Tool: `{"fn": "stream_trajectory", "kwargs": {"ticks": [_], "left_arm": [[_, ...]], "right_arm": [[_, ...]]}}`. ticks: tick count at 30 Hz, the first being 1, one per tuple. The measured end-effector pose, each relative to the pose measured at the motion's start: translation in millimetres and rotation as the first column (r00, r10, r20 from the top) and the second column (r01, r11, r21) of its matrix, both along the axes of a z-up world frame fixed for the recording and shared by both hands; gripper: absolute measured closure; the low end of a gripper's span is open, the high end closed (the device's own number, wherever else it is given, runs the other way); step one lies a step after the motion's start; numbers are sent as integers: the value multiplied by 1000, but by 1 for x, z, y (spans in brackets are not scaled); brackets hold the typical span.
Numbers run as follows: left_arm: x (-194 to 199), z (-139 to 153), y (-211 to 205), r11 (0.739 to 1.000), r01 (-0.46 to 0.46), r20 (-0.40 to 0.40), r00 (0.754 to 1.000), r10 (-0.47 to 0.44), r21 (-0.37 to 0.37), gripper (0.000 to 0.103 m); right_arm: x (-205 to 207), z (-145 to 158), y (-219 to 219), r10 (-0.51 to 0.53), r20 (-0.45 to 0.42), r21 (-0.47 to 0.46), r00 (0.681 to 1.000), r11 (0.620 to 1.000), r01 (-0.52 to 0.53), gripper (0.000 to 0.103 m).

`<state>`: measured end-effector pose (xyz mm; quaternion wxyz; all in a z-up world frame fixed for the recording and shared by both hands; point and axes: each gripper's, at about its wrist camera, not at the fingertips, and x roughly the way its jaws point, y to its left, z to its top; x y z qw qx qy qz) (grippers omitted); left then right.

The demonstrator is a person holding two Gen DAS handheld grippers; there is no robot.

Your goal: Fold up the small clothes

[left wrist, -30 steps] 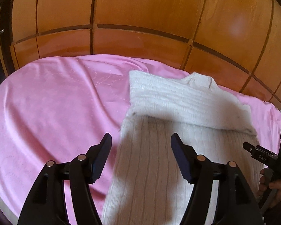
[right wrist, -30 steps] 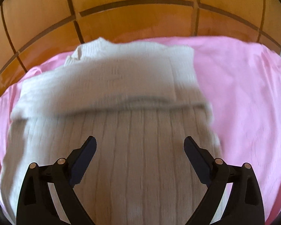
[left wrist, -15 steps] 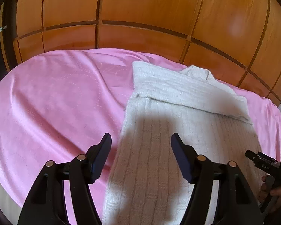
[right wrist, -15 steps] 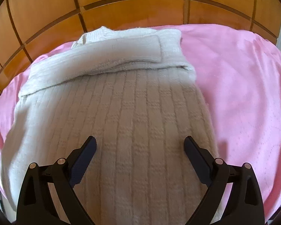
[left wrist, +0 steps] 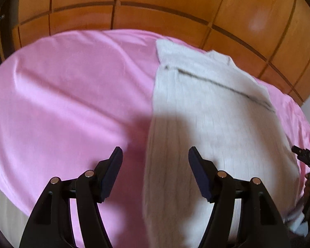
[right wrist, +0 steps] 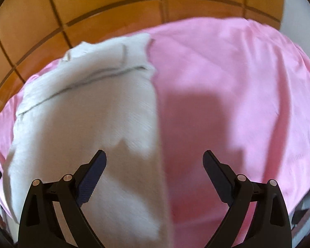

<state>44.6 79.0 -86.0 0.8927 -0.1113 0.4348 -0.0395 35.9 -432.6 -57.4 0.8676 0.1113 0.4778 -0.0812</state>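
Observation:
A cream knitted sweater lies flat on a pink bedsheet, its sleeves folded across the top near the collar. It also shows in the right wrist view. My left gripper is open and empty, hovering over the sweater's left edge near the hem. My right gripper is open and empty, hovering over the sweater's right edge, with its left finger above the knit and its right finger above the sheet. The other gripper's body shows at the right of the left wrist view.
A wooden panelled headboard stands behind the bed, also in the right wrist view. The bed's near edge shows at lower left. A white wall shows at the upper right.
Both grippers have pulled back toward the hem and spread outward: the left one moved left to the sweater's left edge, the right one moved right to its right edge. Both stayed open.

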Motion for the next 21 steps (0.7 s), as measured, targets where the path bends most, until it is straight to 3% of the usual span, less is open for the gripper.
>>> {"fn": "stream_trajectory", "kwargs": {"ticks": [2,6,10,13,18,19,21], "left_arm": [[-12,-7,4,999,22,-23,999,-23,-34,39],[-26,-17,3,996,53,-54,997,-58,-76,50],[-35,-20,-2,993,82,-64,994,-88,-83,61],[-36,-21,-4,993,86,-67,994,-92,-76,64],[-32,-16,-21,993,93,-83,993,-86,79,59],[-32,-14,-24,990,90,-77,994,-82,108,50],[-33,-11,-29,984,88,-66,995,-78,155,47]], "right_arm": [[-11,-5,-8,3,-22,40,1000,999,-2,10],[-34,-13,-7,67,-61,139,996,989,-58,28],[-51,-14,13,179,-86,149,980,975,-165,42],[-58,-16,25,244,-102,159,964,961,-227,55],[-58,-20,31,263,-96,147,960,958,-247,60],[-58,-21,31,261,-96,151,960,958,-246,60],[-58,-22,29,258,-95,160,961,957,-242,60]]}}
